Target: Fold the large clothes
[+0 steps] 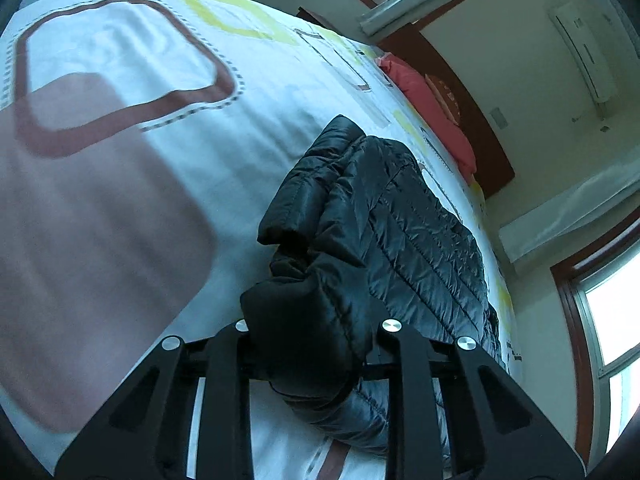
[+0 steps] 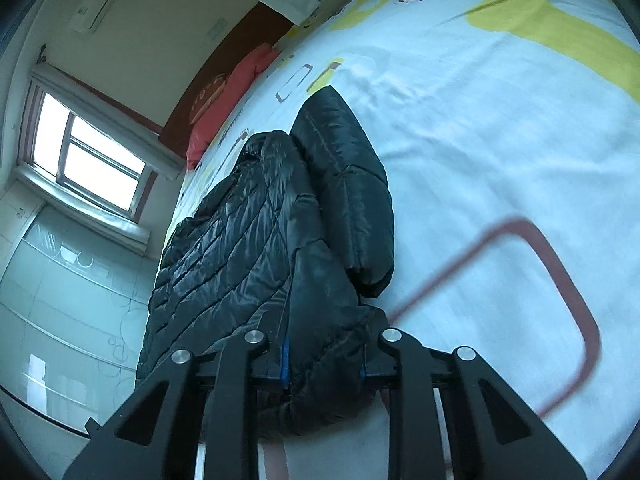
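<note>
A black quilted puffer jacket (image 1: 400, 216) lies on the white patterned bedsheet (image 1: 248, 128), with a sleeve folded over its body. My left gripper (image 1: 312, 344) is shut on a thick bunch of the jacket's near edge, which hides the fingertips. In the right wrist view the same jacket (image 2: 248, 240) stretches away over the bedsheet (image 2: 480, 140). My right gripper (image 2: 324, 360) is shut on another part of the jacket's near edge. The fabric fills the gap between its blue-padded fingers.
The bed carries red-brown and yellow rounded-square prints. A red pillow (image 1: 432, 108) lies at the dark headboard (image 1: 472, 108), and shows in the right wrist view (image 2: 228, 100). A window (image 2: 88, 160) and an air conditioner (image 1: 584, 56) are on the walls.
</note>
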A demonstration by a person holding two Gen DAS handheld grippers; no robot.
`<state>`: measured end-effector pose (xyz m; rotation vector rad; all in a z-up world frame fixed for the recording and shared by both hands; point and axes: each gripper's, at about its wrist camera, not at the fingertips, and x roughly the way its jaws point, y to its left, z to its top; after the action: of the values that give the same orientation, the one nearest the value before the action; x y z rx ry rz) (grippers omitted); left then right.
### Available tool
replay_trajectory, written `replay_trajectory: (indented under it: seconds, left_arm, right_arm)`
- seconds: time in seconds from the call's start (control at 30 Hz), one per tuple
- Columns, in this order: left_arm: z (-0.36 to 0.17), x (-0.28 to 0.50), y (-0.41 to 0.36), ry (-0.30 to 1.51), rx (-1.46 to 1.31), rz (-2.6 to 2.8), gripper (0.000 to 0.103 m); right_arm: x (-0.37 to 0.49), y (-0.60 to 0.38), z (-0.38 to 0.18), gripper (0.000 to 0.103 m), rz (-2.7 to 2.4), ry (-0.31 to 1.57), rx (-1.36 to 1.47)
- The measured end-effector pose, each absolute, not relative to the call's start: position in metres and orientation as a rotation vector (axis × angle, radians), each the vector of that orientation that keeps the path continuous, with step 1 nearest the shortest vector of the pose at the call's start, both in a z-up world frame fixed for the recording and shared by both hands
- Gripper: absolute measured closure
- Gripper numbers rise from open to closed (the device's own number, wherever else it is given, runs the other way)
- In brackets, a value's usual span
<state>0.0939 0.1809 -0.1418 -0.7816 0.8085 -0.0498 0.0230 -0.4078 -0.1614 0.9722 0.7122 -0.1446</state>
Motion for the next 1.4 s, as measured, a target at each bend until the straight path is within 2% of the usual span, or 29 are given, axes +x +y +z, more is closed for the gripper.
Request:
replay_trajectory:
  seconds: [0.1, 0.13, 0.17, 0.23, 0.3, 0.4, 0.57, 0.77, 1.07, 1.4]
  left_arm:
    - [-0.146, 0.09, 0.182, 0.83, -0.766, -0.053, 0.074]
    - [-0.148, 0.089, 0.184, 0.836, -0.778, -0.056, 0.068]
    - [-0.15, 0.088, 0.187, 0.846, -0.787, -0.049, 0.063]
    - [-0.15, 0.085, 0.196, 0.862, -0.783, -0.014, 0.045]
    - [-0.145, 0.08, 0.202, 0.86, -0.776, -0.005, 0.041]
    - [-0.139, 0.067, 0.214, 0.861, -0.748, 0.027, 0.033]
    - [-0.129, 0.053, 0.235, 0.889, -0.668, 0.084, 0.032]
    - [-0.093, 0.046, 0.214, 0.838, -0.274, 0.219, 0.035]
    - [-0.068, 0.079, 0.118, 0.785, -0.087, 0.054, 0.035]
    - [-0.097, 0.144, 0.014, 0.807, 0.147, 0.022, 0.035]
  right_arm:
    - [0.018, -0.415, -0.17, 0.073, -0.128, 0.725, 1.002]
    - [0.013, -0.417, -0.173, 0.071, -0.125, 0.728, 1.017]
    - [0.011, -0.421, -0.175, 0.064, -0.127, 0.73, 1.04]
    - [0.004, -0.426, -0.174, 0.056, -0.135, 0.722, 1.05]
    - [-0.01, -0.433, -0.17, 0.05, -0.166, 0.71, 1.031]
    - [-0.03, -0.445, -0.168, 0.046, -0.197, 0.695, 1.038]
    - [-0.058, -0.468, -0.163, 0.046, -0.355, 0.699, 0.993]
    - [-0.052, -0.458, -0.136, 0.053, -0.445, 0.736, 0.768]
    - [0.044, -0.343, -0.099, 0.053, -0.204, 0.779, 0.444]
    - [0.14, -0.237, -0.101, 0.053, -0.09, 0.851, 0.178]
